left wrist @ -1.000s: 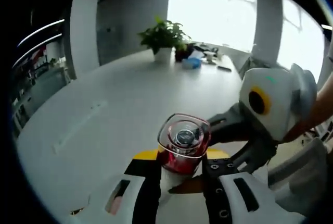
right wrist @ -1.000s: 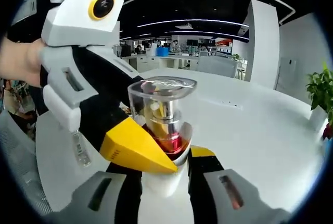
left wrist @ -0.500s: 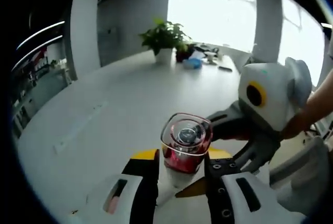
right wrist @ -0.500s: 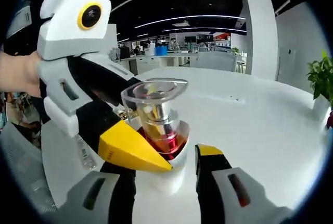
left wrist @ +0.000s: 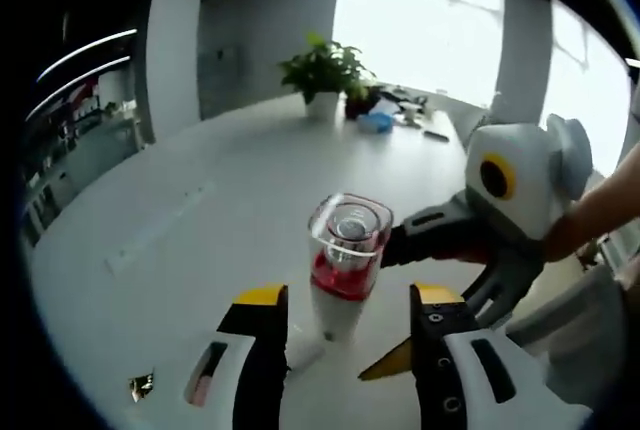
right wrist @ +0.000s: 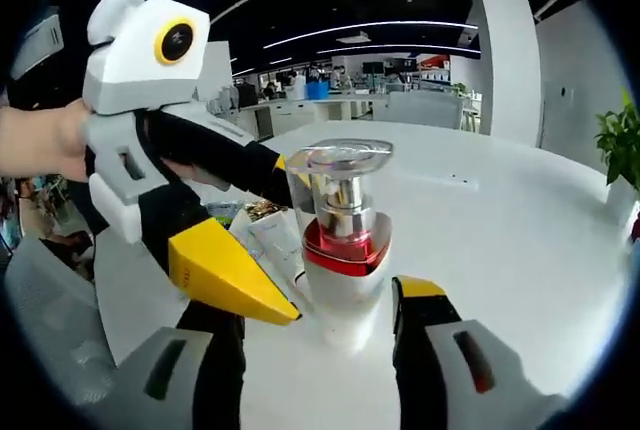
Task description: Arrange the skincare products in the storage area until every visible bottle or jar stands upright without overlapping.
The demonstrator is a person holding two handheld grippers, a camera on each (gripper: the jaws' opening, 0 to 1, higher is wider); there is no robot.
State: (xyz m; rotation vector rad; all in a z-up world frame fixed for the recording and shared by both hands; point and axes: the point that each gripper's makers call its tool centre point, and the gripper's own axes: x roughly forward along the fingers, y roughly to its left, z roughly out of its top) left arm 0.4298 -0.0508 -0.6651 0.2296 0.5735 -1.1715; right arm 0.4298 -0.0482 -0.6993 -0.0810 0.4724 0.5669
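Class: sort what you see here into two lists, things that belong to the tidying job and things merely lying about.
Job: bottle, left gripper, right gripper.

Lying about: potted plant, packets beside the bottle, clutter by the plant.

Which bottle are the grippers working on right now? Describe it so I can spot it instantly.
On the big white table, look just ahead of the left gripper and right gripper, whose jaws stand open on either side of it. The bottle stands upright: white base, red band, clear square-topped cap over a silver pump, unlike the flat packets beside it.
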